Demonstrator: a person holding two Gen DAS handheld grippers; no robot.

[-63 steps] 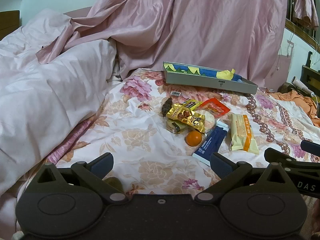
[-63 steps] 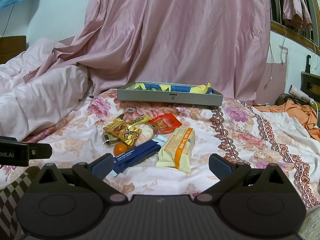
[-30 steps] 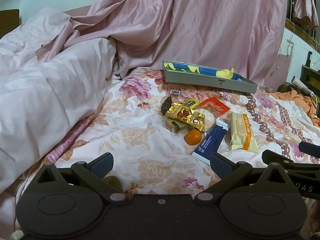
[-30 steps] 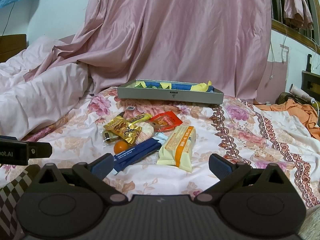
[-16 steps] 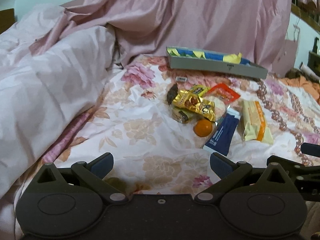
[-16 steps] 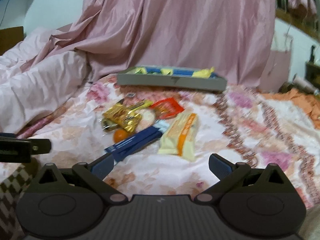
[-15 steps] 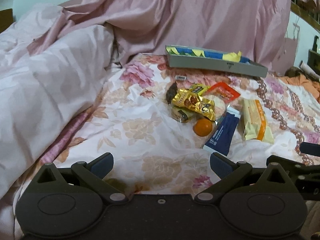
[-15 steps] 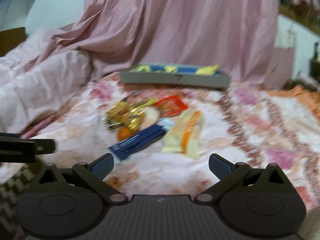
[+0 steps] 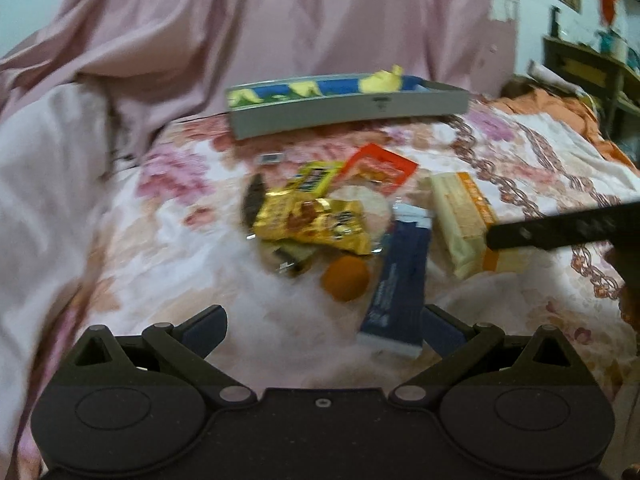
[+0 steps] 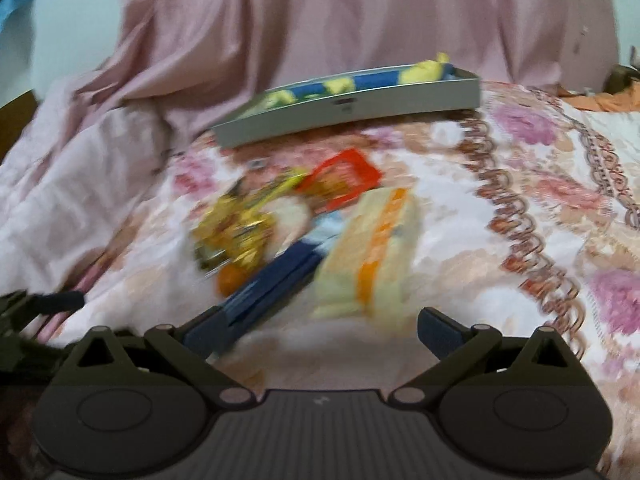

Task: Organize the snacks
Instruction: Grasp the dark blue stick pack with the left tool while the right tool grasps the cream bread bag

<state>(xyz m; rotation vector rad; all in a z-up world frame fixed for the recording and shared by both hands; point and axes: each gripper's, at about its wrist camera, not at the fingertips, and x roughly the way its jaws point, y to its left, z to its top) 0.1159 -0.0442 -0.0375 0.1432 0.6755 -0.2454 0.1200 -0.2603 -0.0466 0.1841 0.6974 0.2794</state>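
A heap of snacks lies on the flowered bedspread: a gold foil packet, a small orange fruit, a long navy pack, a cream and orange pack and a red packet. Behind them stands a grey tray holding blue and yellow wrappers. My left gripper is open just in front of the navy pack, holding nothing. My right gripper is open too, close before the cream and orange pack and the navy pack. Both views are blurred.
A pale pink quilt is bunched up on the left. Pink drapery hangs behind the grey tray. Orange cloth and dark furniture sit at the far right. The other gripper's black finger crosses the right side of the left wrist view.
Both grippers have moved forward and down toward the snack heap, which now looks larger and nearer. Both views have turned blurry. Jaws stay open.
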